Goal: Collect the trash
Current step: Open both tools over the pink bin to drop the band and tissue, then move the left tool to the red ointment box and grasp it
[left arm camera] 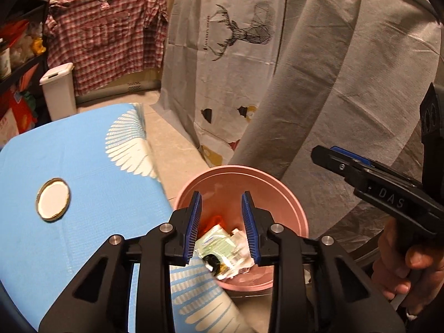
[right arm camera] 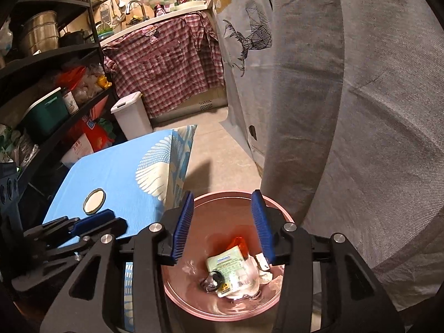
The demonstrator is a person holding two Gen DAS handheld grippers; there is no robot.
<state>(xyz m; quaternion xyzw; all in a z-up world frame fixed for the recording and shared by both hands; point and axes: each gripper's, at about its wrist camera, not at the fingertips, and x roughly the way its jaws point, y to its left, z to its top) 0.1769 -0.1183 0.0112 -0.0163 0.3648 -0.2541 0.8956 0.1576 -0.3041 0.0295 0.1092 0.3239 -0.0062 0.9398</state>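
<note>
You're hovering both the left gripper [left arm camera: 221, 223] and right gripper [right arm camera: 224, 227], jaws spread and empty, over the pink bin [right arm camera: 280, 208], so go pinch the jar lid [left arm camera: 52, 199] by its rim.

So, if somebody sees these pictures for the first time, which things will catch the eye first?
Probably the pink bin on the floor beside the table, with wrappers lying at its bottom. Both the left gripper and the right gripper hang over it with open jaws holding nothing. After that, the round lid lying alone on the bright blue tablecloth.
</note>
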